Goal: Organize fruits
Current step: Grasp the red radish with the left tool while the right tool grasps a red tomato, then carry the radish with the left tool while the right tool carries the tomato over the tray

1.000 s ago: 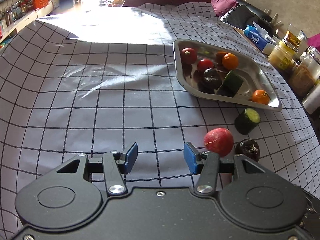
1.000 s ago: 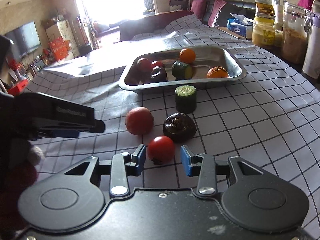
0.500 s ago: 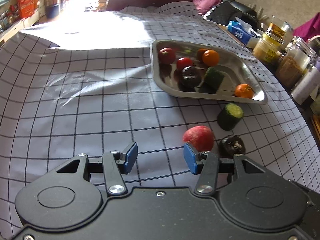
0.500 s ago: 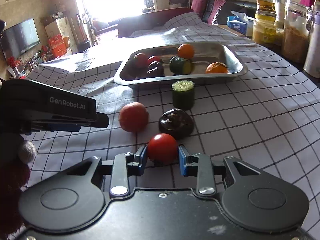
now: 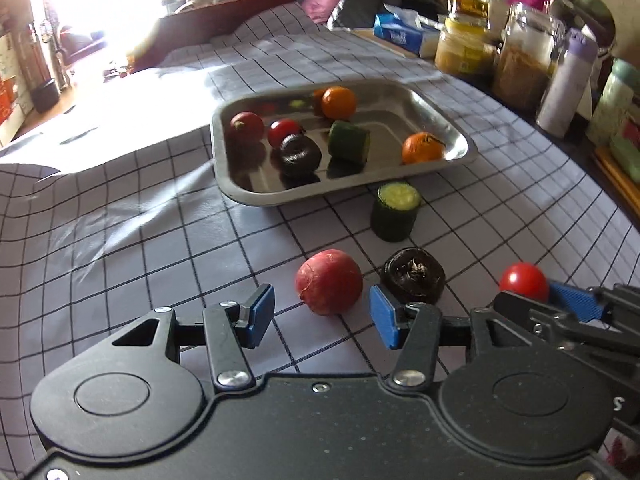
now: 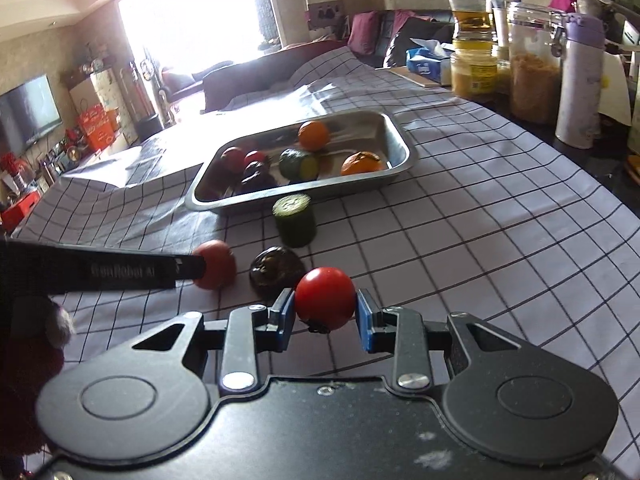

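My right gripper (image 6: 325,317) is shut on a red tomato (image 6: 325,298) and holds it above the checked cloth; the tomato (image 5: 524,281) also shows in the left wrist view. My left gripper (image 5: 322,316) is open, with a reddish round fruit (image 5: 329,281) just ahead between its fingers. Next to it lie a dark wrinkled fruit (image 5: 414,274) and an upright cucumber piece (image 5: 395,211). The steel tray (image 5: 452,128) behind holds oranges, red fruits, a dark fruit and a cucumber piece.
Jars (image 6: 534,64), a honey jar (image 6: 474,54), a white and purple flask (image 6: 580,80) and a tissue box (image 6: 428,60) stand along the table's right back edge. The checked cloth (image 5: 120,220) spreads to the left of the tray.
My right gripper closed on the tomato and lifted it off the cloth. My left gripper swung right and forward, so the reddish fruit now sits between its open fingers.
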`<state>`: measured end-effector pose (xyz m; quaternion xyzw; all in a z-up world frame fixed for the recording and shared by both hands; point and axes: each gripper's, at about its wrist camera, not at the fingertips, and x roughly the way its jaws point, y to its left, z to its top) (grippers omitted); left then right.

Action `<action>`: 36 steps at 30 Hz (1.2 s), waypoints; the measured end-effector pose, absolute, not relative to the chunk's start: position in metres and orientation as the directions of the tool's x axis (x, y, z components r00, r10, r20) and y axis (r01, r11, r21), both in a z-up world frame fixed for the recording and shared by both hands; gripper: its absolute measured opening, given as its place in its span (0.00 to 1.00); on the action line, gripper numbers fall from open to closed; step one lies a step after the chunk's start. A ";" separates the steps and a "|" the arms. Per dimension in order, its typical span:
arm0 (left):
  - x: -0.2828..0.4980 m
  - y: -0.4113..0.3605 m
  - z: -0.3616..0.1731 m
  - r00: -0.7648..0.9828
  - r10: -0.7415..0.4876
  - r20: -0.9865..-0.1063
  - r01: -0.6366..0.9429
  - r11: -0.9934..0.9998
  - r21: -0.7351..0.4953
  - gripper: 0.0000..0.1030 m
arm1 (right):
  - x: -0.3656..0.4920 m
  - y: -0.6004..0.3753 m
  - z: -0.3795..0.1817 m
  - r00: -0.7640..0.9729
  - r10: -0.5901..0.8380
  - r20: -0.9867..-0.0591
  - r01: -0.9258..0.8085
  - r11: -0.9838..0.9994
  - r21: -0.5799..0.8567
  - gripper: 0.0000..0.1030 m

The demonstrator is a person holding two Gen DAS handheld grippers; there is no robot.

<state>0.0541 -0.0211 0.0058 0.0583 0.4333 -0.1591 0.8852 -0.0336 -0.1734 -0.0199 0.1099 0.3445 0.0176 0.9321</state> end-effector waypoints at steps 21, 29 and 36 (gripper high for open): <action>0.089 -0.019 -0.008 0.426 -0.293 -0.856 0.258 0.946 -0.196 0.47 | -0.014 -0.183 -0.018 0.703 0.148 -0.696 0.025 0.972 0.232 0.32; 0.098 -0.013 0.005 0.374 -0.306 -0.876 0.167 0.951 -0.261 0.47 | 0.010 -0.190 -0.015 0.585 0.196 -0.787 0.002 0.970 0.243 0.32; 0.112 -0.018 0.026 0.400 -0.319 -0.859 0.143 0.948 -0.285 0.47 | 0.038 -0.201 -0.011 0.468 0.295 -0.833 -0.024 0.947 0.322 0.32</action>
